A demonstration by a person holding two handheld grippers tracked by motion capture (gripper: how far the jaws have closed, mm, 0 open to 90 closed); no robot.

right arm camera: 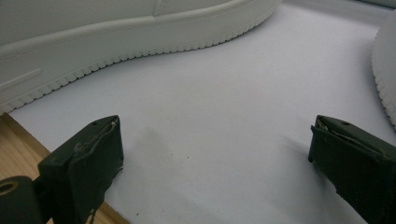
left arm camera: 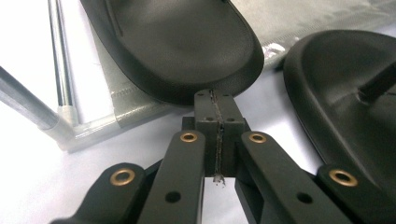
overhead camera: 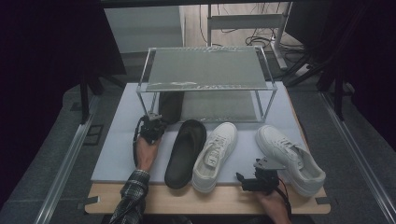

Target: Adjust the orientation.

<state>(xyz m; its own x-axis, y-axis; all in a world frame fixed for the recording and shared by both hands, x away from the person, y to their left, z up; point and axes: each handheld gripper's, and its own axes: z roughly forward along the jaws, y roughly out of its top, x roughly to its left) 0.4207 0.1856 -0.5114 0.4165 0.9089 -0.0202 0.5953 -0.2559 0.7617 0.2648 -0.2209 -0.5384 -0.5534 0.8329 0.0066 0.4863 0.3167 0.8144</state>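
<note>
The clenched, empty left tongs (left arm camera: 216,122) are being pointed at the rounded end of the black rubber slide sandal (left arm camera: 177,46) lying lengthwise under the metal rack (overhead camera: 205,70), just above them in the frame, while the released right tongs (right arm camera: 212,172) are being kept well apart.

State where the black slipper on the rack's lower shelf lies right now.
In the high view the slipper on the shelf lies at the left end of the rack, just beyond the shut left gripper, with the second slipper on the mat nearby.
</note>
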